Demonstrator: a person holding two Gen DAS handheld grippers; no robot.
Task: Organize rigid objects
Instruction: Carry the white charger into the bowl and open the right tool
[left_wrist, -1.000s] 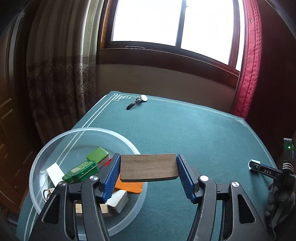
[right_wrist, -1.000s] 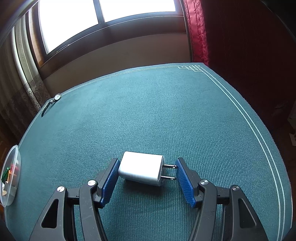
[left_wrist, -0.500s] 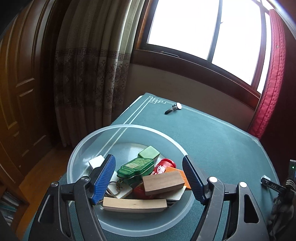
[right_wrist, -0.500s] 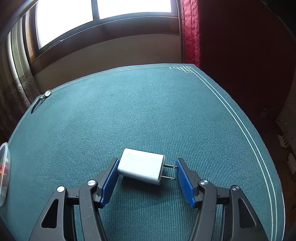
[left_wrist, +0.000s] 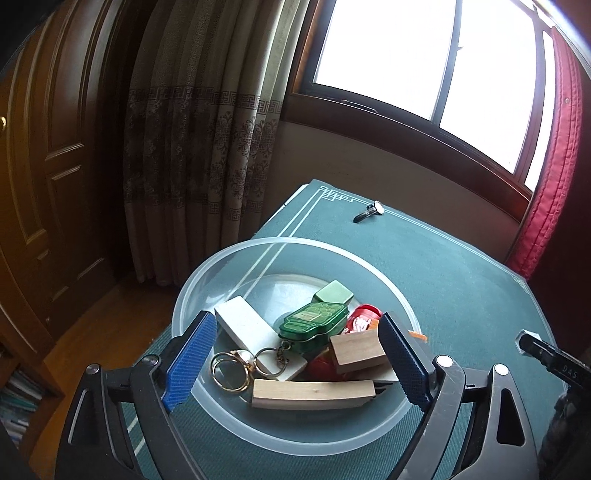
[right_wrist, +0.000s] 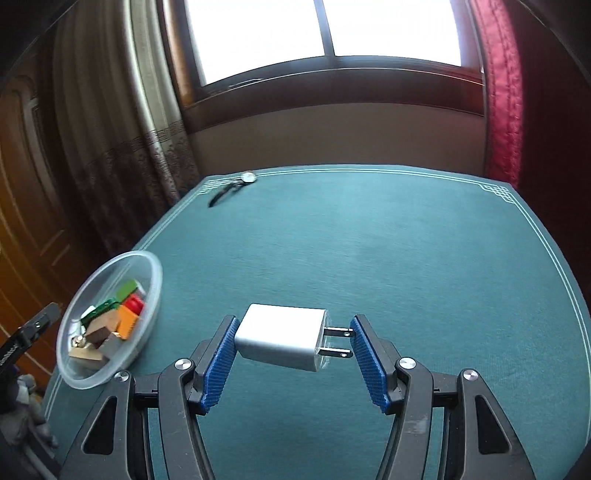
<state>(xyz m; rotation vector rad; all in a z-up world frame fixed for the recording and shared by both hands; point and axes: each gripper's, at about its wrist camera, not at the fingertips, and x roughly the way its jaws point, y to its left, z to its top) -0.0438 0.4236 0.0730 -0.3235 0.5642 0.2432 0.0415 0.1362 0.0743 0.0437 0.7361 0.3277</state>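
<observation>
Left claw (left_wrist: 295, 363): jaws apart above clear bowl (left_wrist: 229, 266) of blocks. Right claw (right_wrist: 293, 363): clamped on white charger (right_wrist: 280, 341), above green counter (right_wrist: 406, 258).

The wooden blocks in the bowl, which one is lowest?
The long pale wooden block, lying flat at the clear bowl's near side; the shorter block rests higher on the pile.

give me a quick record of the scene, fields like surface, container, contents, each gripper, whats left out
surface: green table
container: clear plastic bowl
contents: wooden blocks, white block, green tin, keyring, others
left gripper: open, empty, above bowl
right gripper: shut on white charger
left out: wristwatch
</observation>
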